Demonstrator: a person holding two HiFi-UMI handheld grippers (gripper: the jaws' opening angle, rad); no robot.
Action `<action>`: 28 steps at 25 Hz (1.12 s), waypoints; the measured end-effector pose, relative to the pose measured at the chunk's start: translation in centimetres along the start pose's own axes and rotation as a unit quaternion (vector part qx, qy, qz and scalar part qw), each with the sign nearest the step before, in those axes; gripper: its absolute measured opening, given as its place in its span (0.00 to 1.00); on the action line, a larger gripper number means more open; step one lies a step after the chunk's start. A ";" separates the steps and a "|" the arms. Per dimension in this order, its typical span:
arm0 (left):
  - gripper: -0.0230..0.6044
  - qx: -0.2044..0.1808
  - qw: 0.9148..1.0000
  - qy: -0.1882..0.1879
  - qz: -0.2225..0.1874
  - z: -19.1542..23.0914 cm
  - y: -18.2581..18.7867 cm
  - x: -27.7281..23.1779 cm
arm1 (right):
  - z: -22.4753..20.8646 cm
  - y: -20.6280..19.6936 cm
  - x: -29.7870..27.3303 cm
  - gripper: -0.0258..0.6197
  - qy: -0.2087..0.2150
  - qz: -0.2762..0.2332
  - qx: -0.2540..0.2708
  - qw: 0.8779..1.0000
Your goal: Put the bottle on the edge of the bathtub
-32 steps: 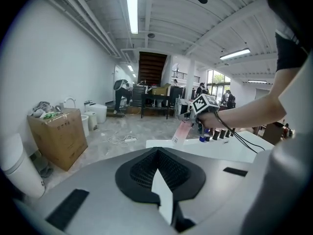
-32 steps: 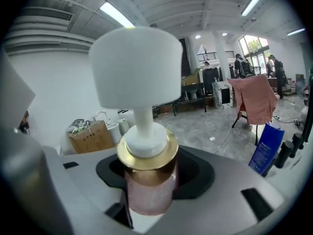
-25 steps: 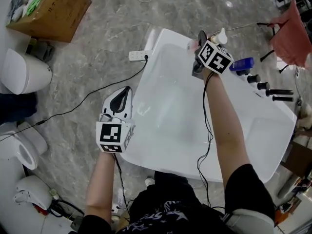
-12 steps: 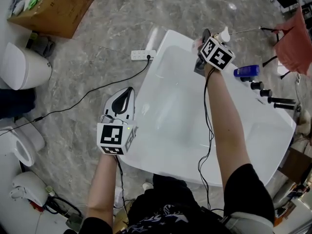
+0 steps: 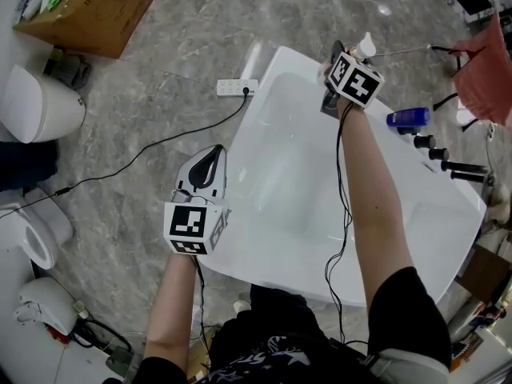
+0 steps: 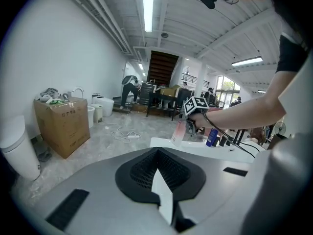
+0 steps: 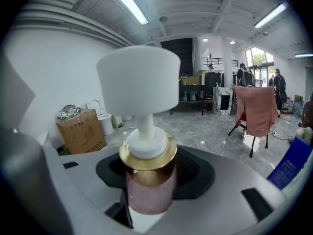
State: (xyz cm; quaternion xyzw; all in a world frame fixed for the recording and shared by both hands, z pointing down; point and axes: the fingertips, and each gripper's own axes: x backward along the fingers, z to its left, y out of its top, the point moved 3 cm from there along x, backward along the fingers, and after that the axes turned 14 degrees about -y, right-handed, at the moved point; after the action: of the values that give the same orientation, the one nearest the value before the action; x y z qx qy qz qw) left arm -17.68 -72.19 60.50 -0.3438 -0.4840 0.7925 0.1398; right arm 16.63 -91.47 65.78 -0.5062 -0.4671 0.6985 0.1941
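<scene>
My right gripper [image 5: 347, 59] has its fingers [image 7: 234, 199] clamped on the pink bottle [image 7: 149, 180]. The bottle stands upright between them, held low on its body, with its gold collar and white pump head rising clear above the grip. In the head view the bottle [image 5: 365, 46] is over the far corner of the bathtub [image 5: 436, 214], at the rim. In the left gripper view its base sits right at that edge, though I cannot tell whether it touches. A blue bottle [image 5: 410, 118] lies further along the same rim, well apart from the one I hold. My left gripper [image 5: 210, 160] hovers by the tub's near left edge, with its fingers [image 6: 98, 180] together and nothing between them.
</scene>
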 end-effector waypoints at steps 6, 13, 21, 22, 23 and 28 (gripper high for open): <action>0.06 0.000 1.000 -0.001 0.004 -0.8 -0.1 0.9 | 0.6 -0.1 0.0 0.39 0.008 0.015 0.004 1.000; 0.06 0.012 1.000 0.014 -0.006 -0.9 0.1 2.0 | 0.7 -0.3 0.4 0.41 0.042 0.022 0.008 0.999; 0.06 0.010 1.000 0.008 -0.008 -3.0 1.1 3.6 | -0.8 -0.9 4.5 0.44 0.062 0.015 0.023 0.998; 0.06 0.008 1.000 0.007 -0.010 -3.3 1.4 4.0 | -0.9 -0.8 5.3 0.44 0.063 0.014 0.026 0.998; 0.06 0.006 1.000 0.007 -0.013 -3.6 1.8 4.4 | -1.0 -0.6 6.1 0.44 0.065 0.013 0.030 0.997; 0.06 0.001 1.000 0.004 -0.028 -5.8 3.7 7.4 | -1.0 0.3 11.5 0.44 0.089 0.004 0.050 0.995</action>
State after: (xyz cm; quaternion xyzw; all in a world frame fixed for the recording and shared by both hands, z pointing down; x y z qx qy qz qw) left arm -18.71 -66.04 52.56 -0.3328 -0.4921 0.7875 0.1639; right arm 12.82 -82.60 59.44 -0.5575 -0.4110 0.6739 0.2571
